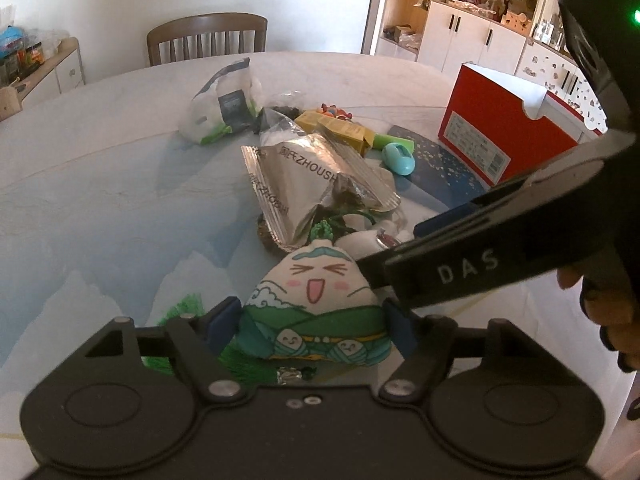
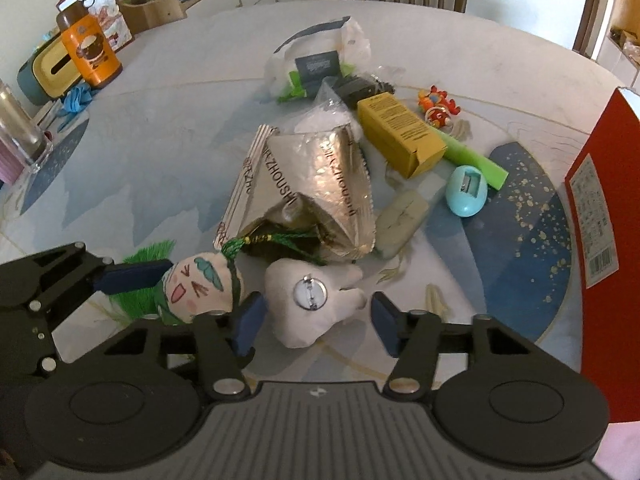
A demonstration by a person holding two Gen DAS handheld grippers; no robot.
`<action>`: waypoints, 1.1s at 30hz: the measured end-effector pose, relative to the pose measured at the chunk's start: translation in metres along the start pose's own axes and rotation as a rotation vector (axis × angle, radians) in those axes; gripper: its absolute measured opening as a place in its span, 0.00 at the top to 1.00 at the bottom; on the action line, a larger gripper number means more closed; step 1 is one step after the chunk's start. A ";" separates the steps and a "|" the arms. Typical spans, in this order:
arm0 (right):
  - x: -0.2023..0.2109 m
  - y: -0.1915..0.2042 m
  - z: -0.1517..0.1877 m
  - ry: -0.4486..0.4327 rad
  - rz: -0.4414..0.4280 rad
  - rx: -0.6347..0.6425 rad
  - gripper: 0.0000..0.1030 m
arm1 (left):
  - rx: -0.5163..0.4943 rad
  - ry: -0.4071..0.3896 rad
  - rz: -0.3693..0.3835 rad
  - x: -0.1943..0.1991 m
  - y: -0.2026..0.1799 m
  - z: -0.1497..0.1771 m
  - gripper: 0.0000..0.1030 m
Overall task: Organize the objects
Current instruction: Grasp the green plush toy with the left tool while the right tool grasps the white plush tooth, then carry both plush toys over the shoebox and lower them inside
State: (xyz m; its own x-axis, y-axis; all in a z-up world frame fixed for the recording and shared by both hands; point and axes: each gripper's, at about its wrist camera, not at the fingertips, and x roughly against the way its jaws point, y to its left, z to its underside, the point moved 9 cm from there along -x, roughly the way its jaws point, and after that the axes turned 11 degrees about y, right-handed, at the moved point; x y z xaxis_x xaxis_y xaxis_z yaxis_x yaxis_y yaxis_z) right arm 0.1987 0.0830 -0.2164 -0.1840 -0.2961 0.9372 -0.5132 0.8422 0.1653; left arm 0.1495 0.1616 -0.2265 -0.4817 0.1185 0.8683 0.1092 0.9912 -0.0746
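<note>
A zongzi-shaped plush [image 1: 316, 304] with a laughing face and a green tassel lies on the round table [image 1: 100, 180]. My left gripper [image 1: 312, 324] is shut on it, a blue pad at each side. In the right wrist view the same plush [image 2: 196, 284] shows with one of the left gripper's fingers [image 2: 132, 276] against its head. A white tooth-shaped plush [image 2: 316, 304] with a round pin badge lies right beside it. My right gripper [image 2: 316, 320] stands open around the tooth plush, its pads just off each side. It also reaches in from the right in the left wrist view [image 1: 388, 242].
A pile sits mid-table: a silver foil bag [image 2: 316, 192], a yellow box [image 2: 400, 132], a teal egg-shaped sharpener [image 2: 468, 190], a green stick [image 2: 476, 160], a plastic bag [image 2: 320, 56]. A red box [image 2: 600, 200] stands on the right. An orange flask [image 2: 90, 48] stands far left.
</note>
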 end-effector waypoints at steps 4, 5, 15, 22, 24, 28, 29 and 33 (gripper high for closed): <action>0.001 0.001 -0.001 -0.005 0.010 0.000 0.50 | 0.001 0.002 0.006 0.002 0.002 0.000 0.29; 0.001 0.001 -0.001 -0.006 0.011 -0.002 0.51 | 0.000 0.001 0.008 0.003 0.002 -0.001 0.30; 0.029 -0.005 0.001 -0.036 0.011 -0.040 0.54 | -0.075 -0.049 0.074 0.031 -0.010 -0.015 0.32; 0.068 -0.017 0.004 -0.088 0.037 -0.076 0.54 | -0.123 -0.074 0.118 0.054 -0.025 -0.032 0.32; 0.078 -0.022 0.005 -0.102 0.047 -0.092 0.54 | -0.133 -0.075 0.135 0.061 -0.029 -0.039 0.32; 0.101 -0.036 0.006 -0.136 0.079 -0.114 0.54 | -0.151 -0.110 0.160 0.077 -0.041 -0.056 0.32; 0.106 -0.040 0.006 -0.143 0.088 -0.120 0.54 | -0.155 -0.120 0.161 0.081 -0.044 -0.061 0.32; 0.127 -0.060 0.006 -0.171 0.106 -0.156 0.54 | -0.172 -0.140 0.170 0.088 -0.058 -0.078 0.31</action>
State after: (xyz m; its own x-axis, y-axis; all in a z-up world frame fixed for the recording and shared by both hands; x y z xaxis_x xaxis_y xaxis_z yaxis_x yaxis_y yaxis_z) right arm 0.2010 -0.0084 -0.1096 -0.3764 -0.2629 0.8884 -0.3498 0.9282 0.1265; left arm 0.1686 0.1102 -0.1076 -0.5579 0.3009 0.7734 0.3393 0.9332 -0.1183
